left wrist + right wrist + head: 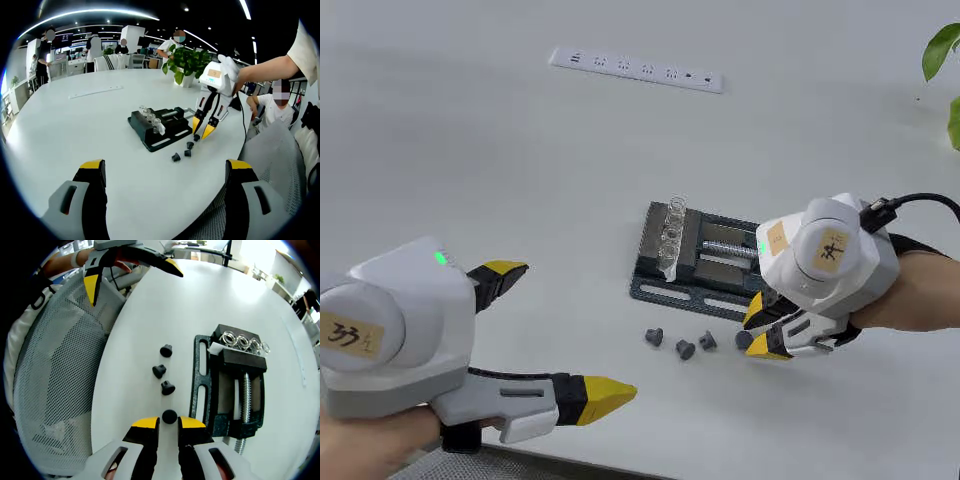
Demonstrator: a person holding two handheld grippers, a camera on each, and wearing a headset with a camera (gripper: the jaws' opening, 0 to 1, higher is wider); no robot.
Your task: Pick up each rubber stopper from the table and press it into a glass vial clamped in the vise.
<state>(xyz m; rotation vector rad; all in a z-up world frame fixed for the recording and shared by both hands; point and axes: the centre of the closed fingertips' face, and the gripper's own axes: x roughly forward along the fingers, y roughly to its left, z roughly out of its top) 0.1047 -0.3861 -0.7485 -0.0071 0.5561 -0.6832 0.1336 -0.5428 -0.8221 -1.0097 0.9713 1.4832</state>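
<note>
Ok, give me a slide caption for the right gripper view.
Right gripper, jaws slightly apart, at the nearest of four black stoppers on the table, beside a vise holding glass vials.

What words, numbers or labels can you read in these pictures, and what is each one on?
"33", with a smaller mark under it too blurred to read: left sticker, tan, on the left gripper.
"34", as far as it can be read, smaller mark beside it unreadable: right sticker, tan, on the right gripper.
Power strip: markings too small to read.
</note>
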